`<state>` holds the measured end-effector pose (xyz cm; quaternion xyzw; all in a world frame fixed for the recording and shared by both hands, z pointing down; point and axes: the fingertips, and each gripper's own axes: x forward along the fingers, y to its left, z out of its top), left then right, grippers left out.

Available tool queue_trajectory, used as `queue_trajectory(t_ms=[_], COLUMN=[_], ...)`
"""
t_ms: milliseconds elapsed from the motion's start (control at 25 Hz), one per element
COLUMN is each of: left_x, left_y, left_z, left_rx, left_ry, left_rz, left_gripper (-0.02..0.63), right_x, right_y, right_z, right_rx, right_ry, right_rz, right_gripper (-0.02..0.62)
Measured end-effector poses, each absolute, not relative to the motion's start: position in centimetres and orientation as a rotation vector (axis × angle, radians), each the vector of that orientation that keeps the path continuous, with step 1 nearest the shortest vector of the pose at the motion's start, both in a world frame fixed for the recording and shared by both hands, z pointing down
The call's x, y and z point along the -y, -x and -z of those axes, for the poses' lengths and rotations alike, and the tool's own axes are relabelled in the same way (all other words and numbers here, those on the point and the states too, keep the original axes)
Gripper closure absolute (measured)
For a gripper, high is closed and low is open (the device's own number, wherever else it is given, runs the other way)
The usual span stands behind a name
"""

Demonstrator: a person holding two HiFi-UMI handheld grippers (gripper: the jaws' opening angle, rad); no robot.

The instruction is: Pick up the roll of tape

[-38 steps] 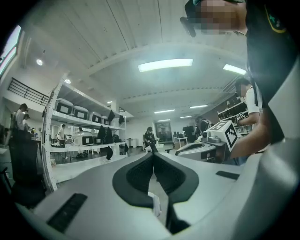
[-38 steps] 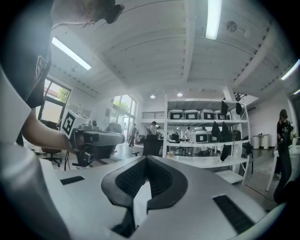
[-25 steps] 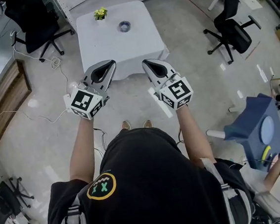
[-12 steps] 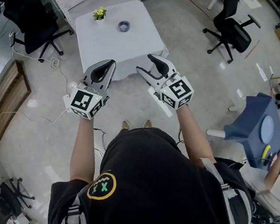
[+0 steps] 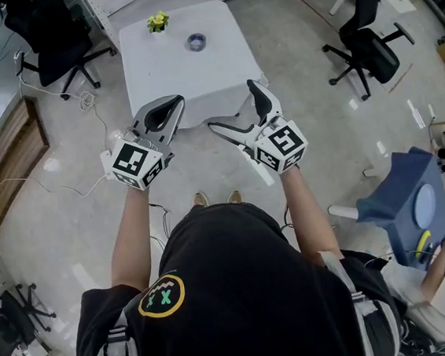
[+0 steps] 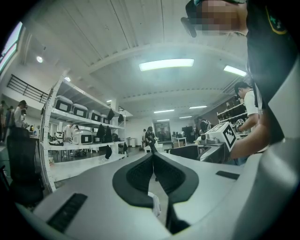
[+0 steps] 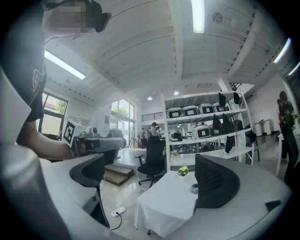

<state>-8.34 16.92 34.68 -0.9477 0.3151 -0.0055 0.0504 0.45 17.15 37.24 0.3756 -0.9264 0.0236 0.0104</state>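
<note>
The roll of tape (image 5: 197,41) lies flat, small and bluish, on a table draped in white cloth (image 5: 180,71), well ahead of both grippers. It also shows in the right gripper view as the tape (image 7: 194,189), just left of the right finger. My left gripper (image 5: 173,102) is shut and empty, held level short of the table's near edge; in its own view the left gripper (image 6: 153,157) has its pads pressed together. My right gripper (image 5: 231,103) is beside it with its jaws opening wide. Nothing is between the right gripper (image 7: 150,177) jaws.
A small yellow flower (image 5: 158,20) stands at the table's far left. Black office chairs (image 5: 58,40) (image 5: 371,47) flank the table. A wooden step (image 5: 8,164) lies at the left with a floor cable (image 5: 88,100) nearby. A blue unit (image 5: 411,201) and a seated person are at the right.
The right gripper's jaws have spread from shut to wide open. Both hands have stayed where they were, and the left gripper is unchanged.
</note>
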Motion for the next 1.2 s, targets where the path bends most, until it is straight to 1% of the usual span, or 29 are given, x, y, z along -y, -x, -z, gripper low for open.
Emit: queue_trajectory(t_ms=[520,1200], left_x=[-16.2,-17.7], left_y=[7.6,1.9], left_z=[-34.5,-34.7], left_rx=[-0.976,-1.024], left_ry=[2.874,2.854], left_rz=[0.029,0.038], left_gripper=[0.586,0.586], right_x=[-16.4,-17.7], right_y=[-0.9,-6.0], right_z=[-37.3,-37.7], right_rx=[2.887,2.909], right_ry=[-1.152,-1.088], right_rz=[-0.046,-0.036], right_gripper=[-0.003,-0.005])
